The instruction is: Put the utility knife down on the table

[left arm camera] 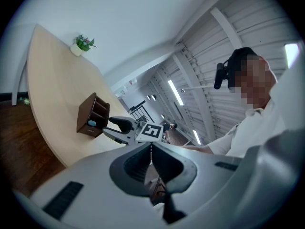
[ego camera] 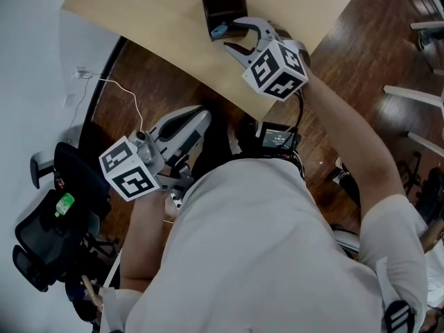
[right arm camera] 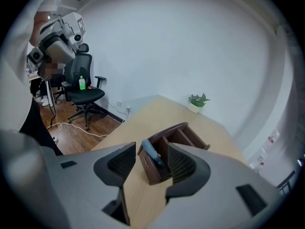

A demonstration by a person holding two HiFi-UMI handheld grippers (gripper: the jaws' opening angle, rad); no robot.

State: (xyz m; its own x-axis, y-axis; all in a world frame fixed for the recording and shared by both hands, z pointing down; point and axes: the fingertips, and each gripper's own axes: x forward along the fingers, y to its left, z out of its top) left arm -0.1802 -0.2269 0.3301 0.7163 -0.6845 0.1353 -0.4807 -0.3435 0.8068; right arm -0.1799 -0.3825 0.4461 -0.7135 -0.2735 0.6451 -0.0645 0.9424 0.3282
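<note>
The blue utility knife (ego camera: 219, 30) (right arm camera: 152, 154) stands tilted in the front compartment of a dark brown desk organizer (ego camera: 223, 2) (right arm camera: 183, 135) on the light wooden table (ego camera: 152, 12). My right gripper (ego camera: 232, 35) (right arm camera: 151, 151) hovers just in front of the organizer, open. In the right gripper view the knife's upper end shows between the jaws, with neither pad touching it. My left gripper (ego camera: 202, 115) (left arm camera: 151, 149) is shut and empty, held low over the floor beside the person's body, away from the table. The left gripper view shows the organizer (left arm camera: 88, 116) and the right gripper (left arm camera: 107, 126) from the side.
A small potted plant (right arm camera: 196, 102) (left arm camera: 82, 44) sits at the table's far end. A black office chair (ego camera: 41, 241) (right arm camera: 83, 89) with a green bottle (ego camera: 64, 203) on its seat stands on the wood floor at left. A white cable (ego camera: 118, 89) trails on the floor.
</note>
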